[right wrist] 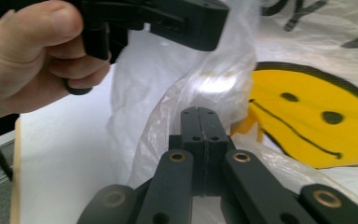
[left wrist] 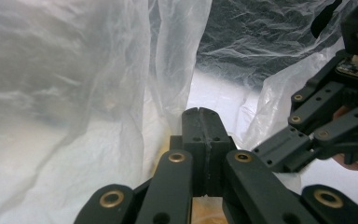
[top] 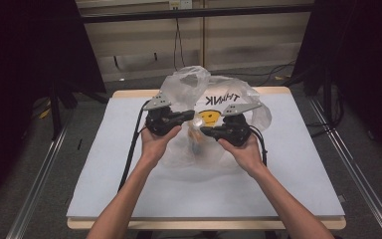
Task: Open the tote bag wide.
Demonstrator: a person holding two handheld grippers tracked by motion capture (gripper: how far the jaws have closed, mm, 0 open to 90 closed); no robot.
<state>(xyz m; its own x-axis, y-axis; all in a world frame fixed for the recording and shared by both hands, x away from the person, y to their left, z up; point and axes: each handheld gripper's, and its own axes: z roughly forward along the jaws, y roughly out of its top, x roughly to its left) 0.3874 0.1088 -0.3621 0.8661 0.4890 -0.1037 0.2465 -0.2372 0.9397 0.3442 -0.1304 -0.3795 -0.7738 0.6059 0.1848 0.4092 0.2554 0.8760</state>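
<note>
A translucent white plastic bag [top: 238, 97] lies crumpled at the table's far middle, printed with a yellow smiley face [top: 210, 117] and the word THINK. My left gripper [top: 191, 115] and right gripper [top: 204, 131] meet at its near side, tips close together. In the left gripper view the jaws [left wrist: 199, 112] are pressed together with pleats of bag film [left wrist: 168, 70] running into their tip. The right gripper [right wrist: 199, 111] is shut too, with film bunched around its tip and the smiley face [right wrist: 317, 121] just behind. Something small and tan shows dimly inside the bag [top: 197, 134].
The bag rests on a pale blue-grey table top [top: 104, 164] with wooden edges. Black stands and dark curtains flank the table, and cables cross the floor behind. In the left gripper view the right gripper [left wrist: 326, 126] sits close at the right; in the right gripper view a hand [right wrist: 28, 56] holds the left gripper.
</note>
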